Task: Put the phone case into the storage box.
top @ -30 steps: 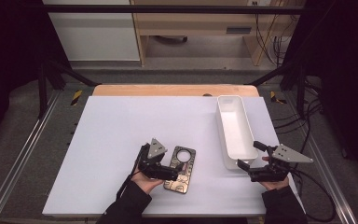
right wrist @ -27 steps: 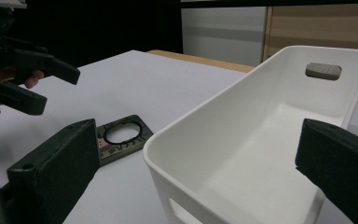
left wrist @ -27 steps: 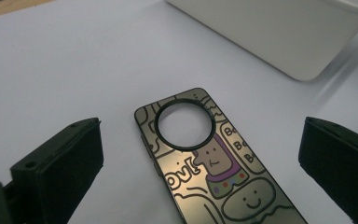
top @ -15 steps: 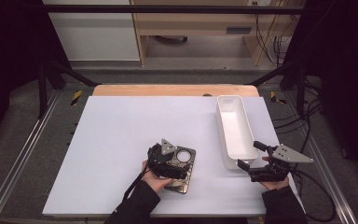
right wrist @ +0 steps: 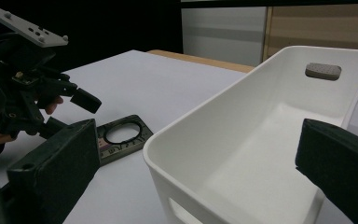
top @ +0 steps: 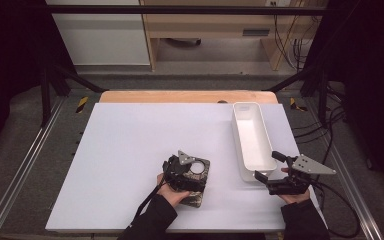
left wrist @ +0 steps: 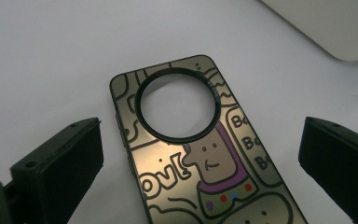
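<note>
The phone case [left wrist: 200, 154] lies flat at the table's six o'clock, straddled by the released left gripper [top: 184, 172]; closing on its edges is judged next. The right gripper [top: 275, 172], released, is held beside the white bin [top: 252, 135].

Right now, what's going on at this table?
A person holds a gripper in each hand at a white table. The left gripper hovers over a phone case with cartoon drawings that lies flat on the table; its jaws are open on either side of the case and not touching it. The right gripper, also open, waits at the near end of an empty white bin. Nothing is gripped.
</note>
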Motion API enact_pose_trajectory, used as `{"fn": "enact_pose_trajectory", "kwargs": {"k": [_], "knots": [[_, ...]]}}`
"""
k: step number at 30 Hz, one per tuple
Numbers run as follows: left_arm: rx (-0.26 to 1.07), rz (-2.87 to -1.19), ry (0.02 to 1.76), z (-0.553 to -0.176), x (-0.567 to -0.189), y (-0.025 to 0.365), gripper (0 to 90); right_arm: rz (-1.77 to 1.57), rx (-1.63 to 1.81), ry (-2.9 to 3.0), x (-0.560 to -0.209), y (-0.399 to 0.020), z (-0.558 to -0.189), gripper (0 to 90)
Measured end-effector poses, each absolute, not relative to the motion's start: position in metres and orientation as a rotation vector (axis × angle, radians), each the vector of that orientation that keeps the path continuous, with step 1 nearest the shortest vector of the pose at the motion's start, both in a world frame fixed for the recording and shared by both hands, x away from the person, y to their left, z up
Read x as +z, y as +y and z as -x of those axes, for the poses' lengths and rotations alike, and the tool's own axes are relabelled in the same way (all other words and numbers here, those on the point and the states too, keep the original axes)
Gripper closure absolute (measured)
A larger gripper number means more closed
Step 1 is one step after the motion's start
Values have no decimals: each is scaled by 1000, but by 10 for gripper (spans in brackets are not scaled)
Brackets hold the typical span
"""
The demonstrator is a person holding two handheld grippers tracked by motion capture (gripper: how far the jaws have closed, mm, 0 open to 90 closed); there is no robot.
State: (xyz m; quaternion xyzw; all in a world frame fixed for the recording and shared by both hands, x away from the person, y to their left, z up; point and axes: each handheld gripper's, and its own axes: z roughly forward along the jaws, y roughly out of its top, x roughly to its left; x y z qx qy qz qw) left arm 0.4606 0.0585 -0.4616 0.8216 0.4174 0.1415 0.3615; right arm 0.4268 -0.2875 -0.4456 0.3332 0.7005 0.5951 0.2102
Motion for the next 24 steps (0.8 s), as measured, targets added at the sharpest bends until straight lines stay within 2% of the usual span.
{"fn": "enact_pose_trajectory", "kwargs": {"k": [24], "knots": [[387,-2165,1227,-462,-477,41,0,-925,1652,1950,-446,-287,-427,3]]}}
